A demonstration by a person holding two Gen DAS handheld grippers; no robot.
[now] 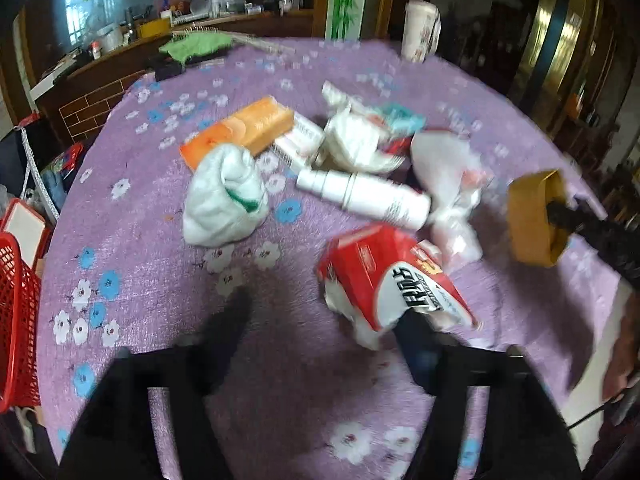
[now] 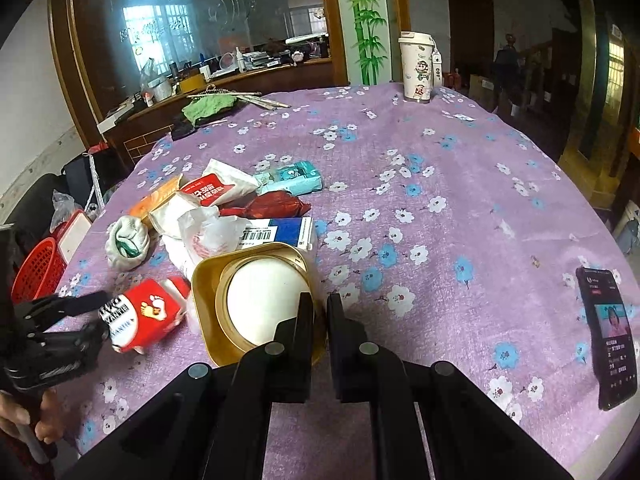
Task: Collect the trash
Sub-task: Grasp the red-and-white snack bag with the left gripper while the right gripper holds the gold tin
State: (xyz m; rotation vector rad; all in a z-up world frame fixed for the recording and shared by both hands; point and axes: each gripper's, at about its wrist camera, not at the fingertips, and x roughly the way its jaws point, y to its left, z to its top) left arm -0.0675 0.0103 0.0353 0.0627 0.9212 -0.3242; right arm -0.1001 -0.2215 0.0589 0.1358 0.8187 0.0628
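My right gripper is shut on the near rim of a gold tin with a white round inside, held just above the purple flowered tablecloth. In the left wrist view the same tin hangs at the right on a black finger. My left gripper stands open; its right fingertip touches a red and white tissue pack, while the left finger is well apart from it. From the right wrist view the pack lies at the left gripper's tips.
A litter pile sits mid-table: white bottle, orange box, white cloth bundle, plastic bag, blue and white carton. A red basket stands off the left edge. A phone lies right; a cup stands far back.
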